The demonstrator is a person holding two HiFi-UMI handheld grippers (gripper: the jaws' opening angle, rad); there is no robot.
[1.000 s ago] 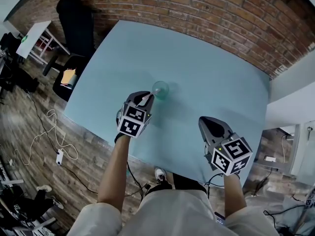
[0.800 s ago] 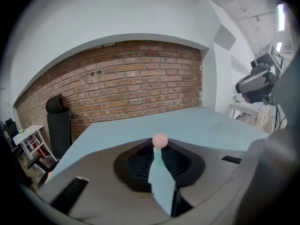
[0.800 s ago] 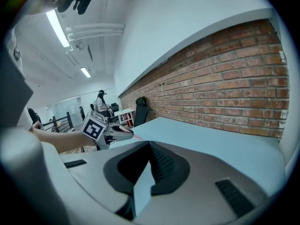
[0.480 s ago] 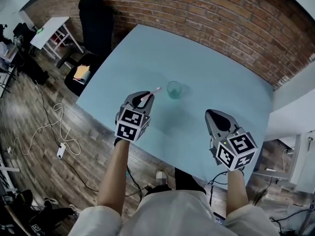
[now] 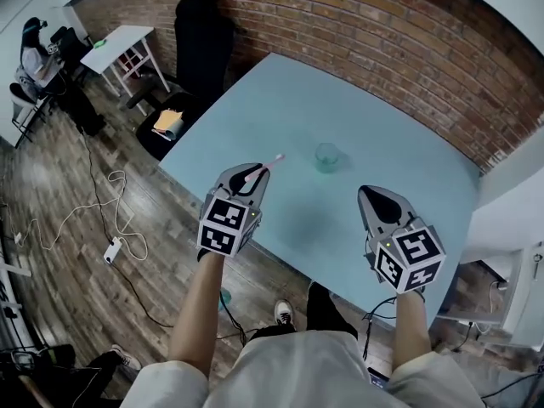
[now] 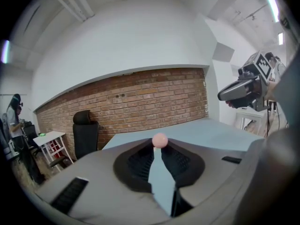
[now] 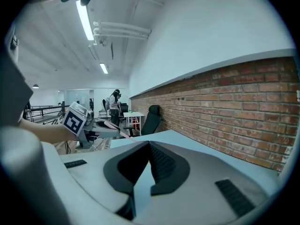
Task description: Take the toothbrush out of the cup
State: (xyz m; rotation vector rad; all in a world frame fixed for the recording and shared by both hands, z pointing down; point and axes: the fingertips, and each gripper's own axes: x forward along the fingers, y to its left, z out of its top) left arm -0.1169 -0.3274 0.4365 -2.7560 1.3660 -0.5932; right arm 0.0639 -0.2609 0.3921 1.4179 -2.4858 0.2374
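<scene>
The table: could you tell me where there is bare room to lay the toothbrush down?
Nearly all the table is bare: the stretch between the cup and the brick wall, and the strip from the cup to the near edge. Only the cup crowds it.

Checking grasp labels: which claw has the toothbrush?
Left claw: the pink toothbrush is pinched at its tips, clear of the cup. Right claw holds nothing.

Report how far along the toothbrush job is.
Done: the toothbrush is out of the cup, which stands alone on the table. In hand: the left tongs grip the toothbrush, clear of the cup. Left: setting it down, perhaps; the right tongs are shut and empty.
</scene>
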